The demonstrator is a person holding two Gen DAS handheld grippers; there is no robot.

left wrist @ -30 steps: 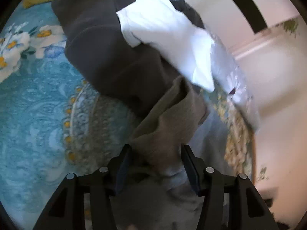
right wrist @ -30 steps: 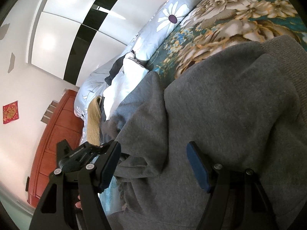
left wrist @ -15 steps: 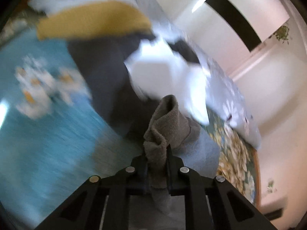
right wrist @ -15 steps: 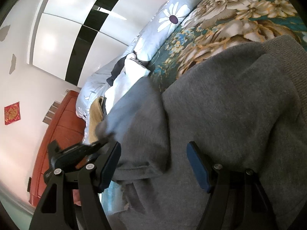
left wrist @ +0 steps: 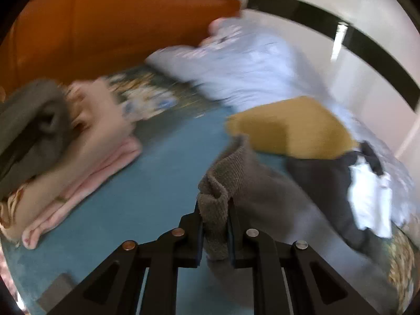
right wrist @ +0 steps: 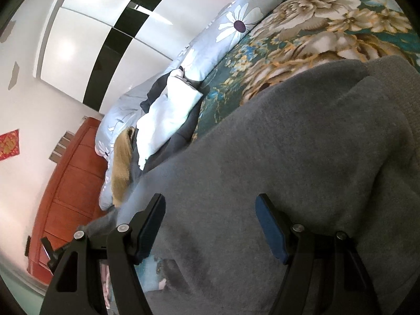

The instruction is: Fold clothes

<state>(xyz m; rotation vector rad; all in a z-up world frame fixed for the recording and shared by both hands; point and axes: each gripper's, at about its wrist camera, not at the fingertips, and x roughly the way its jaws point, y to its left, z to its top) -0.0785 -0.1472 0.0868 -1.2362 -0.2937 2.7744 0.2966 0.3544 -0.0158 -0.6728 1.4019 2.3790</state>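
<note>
Gripping item, nearest the left camera: left gripper (left wrist: 214, 225), black two-finger tool, its jaws pinched tight on the ribbed cuff (left wrist: 214, 194) of a grey knitted sweatshirt (left wrist: 265, 197); the sleeve trails away to the right over the teal bedspread (left wrist: 147, 189).

Second item, nearest the right camera: right gripper (right wrist: 210, 228), blue-padded, fingers spread wide and holding nothing, poised over the broad grey body of the same sweatshirt (right wrist: 302, 157), which lies spread across the bed.

Handling, as a judgement: soft, thick fleece, light but bulky, limp, not fragile, little inclined to slip. Ribbed cuffs and hems give the firmest hold; a pinch on the flat body would likely gather several layers.

Middle distance: folded stack of pink and beige cloth (left wrist: 86, 157) with a grey roll on top, at left; mustard-yellow garment (left wrist: 291, 128); dark garment with white cloth (left wrist: 367, 197) beside it.

Far: pale blue daisy-print quilt (right wrist: 231, 26), green floral bed cover (right wrist: 328, 34), orange-brown wooden headboard (left wrist: 105, 26), white wardrobe with black stripe (right wrist: 126, 26).
</note>
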